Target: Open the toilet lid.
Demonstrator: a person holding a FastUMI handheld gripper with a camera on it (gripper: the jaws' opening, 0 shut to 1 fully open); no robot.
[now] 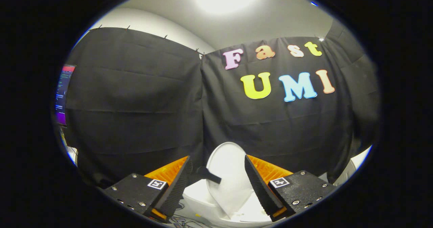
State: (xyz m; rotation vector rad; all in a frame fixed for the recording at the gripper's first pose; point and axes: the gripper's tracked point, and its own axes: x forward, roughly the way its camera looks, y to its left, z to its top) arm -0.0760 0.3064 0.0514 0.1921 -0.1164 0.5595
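Jaws of your gripper (218, 182) stand wide apart and empty, with the white toilet lid (227, 177) raised upright between and just beyond them, so opening looks nearly done; next, back away cleanly.

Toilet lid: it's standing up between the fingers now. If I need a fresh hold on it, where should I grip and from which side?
Probably the free edge of the toilet lid, the thin rim facing the gripper, approached straight ahead from the front. The lid stands nearly upright above the bowl, so its edge offers a narrow section for the open fingers to straddle. A dark tab sticking out beside the left finger may also work.
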